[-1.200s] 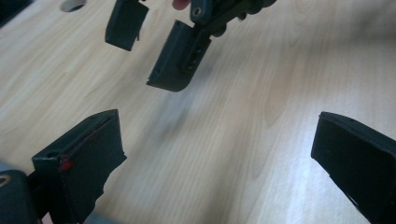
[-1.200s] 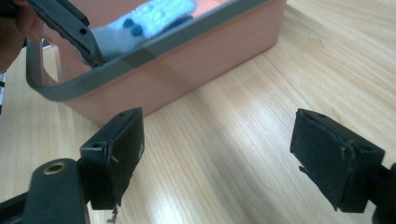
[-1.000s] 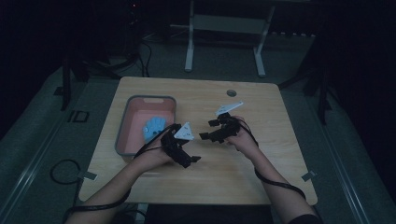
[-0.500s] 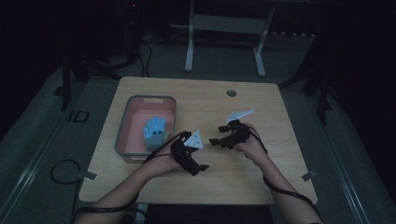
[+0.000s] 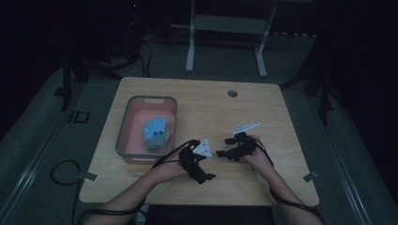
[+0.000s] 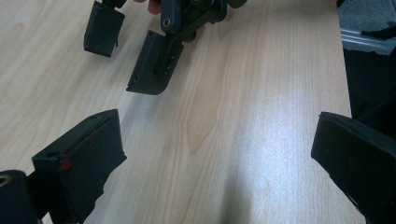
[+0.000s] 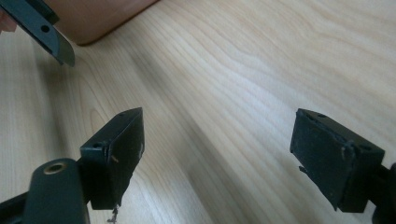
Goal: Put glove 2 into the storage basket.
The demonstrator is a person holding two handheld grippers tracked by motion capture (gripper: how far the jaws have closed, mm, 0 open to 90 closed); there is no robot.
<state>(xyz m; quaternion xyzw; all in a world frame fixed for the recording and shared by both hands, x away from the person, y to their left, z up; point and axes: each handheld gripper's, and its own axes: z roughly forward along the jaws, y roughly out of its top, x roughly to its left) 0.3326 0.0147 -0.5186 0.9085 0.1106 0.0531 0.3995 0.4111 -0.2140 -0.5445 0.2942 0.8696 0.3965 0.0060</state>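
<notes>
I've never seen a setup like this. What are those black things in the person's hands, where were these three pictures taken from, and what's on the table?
There is no robot arm here. A person holds a hand tool in each hand: the left gripper and the right gripper, each with two black fingers that pinch. One camera looks down from above the wooden table. The other two cameras ride on the grippers and look along their own fingers, close to the wood. Both grippers are open and hold nothing, and they face each other near the table's middle. On the table's left sits a pink tray with a blue glove lying in it.
</notes>
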